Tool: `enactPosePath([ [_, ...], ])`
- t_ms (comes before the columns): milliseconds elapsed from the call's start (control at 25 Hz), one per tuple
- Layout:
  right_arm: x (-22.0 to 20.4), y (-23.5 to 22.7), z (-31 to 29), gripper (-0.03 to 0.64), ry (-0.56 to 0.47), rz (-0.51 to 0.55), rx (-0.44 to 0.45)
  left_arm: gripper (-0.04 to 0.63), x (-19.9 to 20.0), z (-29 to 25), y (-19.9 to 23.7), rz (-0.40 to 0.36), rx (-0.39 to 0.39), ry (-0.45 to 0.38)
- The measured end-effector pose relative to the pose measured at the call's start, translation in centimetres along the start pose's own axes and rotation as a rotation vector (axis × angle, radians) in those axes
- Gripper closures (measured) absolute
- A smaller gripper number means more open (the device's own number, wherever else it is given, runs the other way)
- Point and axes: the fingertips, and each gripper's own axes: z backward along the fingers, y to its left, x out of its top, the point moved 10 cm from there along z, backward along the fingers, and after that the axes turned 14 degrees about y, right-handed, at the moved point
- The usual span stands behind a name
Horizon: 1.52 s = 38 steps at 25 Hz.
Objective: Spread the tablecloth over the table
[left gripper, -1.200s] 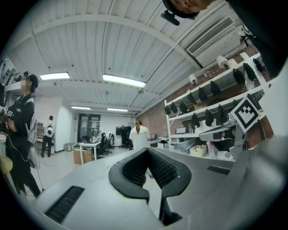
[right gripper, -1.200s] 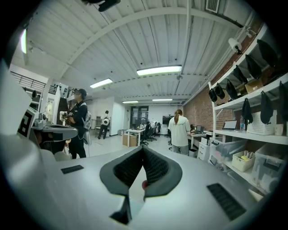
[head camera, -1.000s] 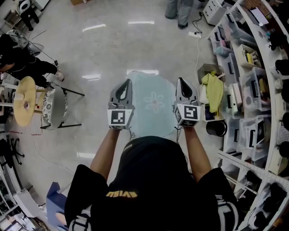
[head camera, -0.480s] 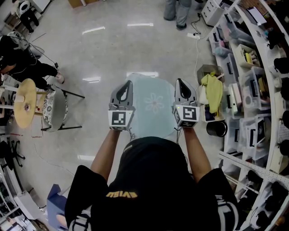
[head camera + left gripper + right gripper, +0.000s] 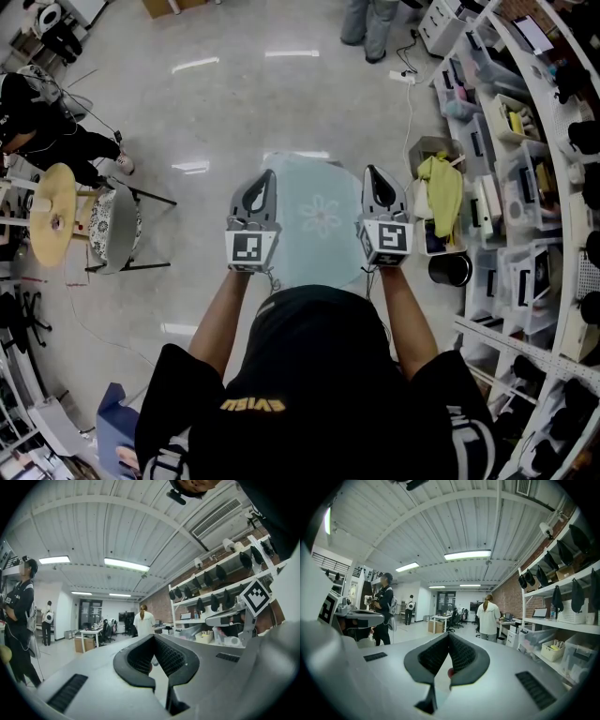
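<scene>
Tablecloth, pale green with a flower motif at centre, lies spread in a round shape below the person, between the two raised grippers as the head view shows them. Left gripper is held above the cloth's left edge, jaw tips closed together with nothing between them. Right gripper is held above the right edge, its jaws likewise closed and empty.

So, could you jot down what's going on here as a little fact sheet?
Left gripper: jaws together, holding nothing
Right gripper: jaws together, holding nothing
Aim: both point out across the room, not at the cloth
Cloth: pale blue tablecloth with a flower print, spread out below, between the two grippers
Nearby: shelves on the person's right
</scene>
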Motion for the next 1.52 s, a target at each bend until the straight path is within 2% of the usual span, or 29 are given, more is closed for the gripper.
enactPosePath([
  [1520,-0.6,-1.9,0.3,0.615,0.019,0.029,0.013,0.578,-0.1,-0.7,-1.8,-0.018,0.01,0.017],
])
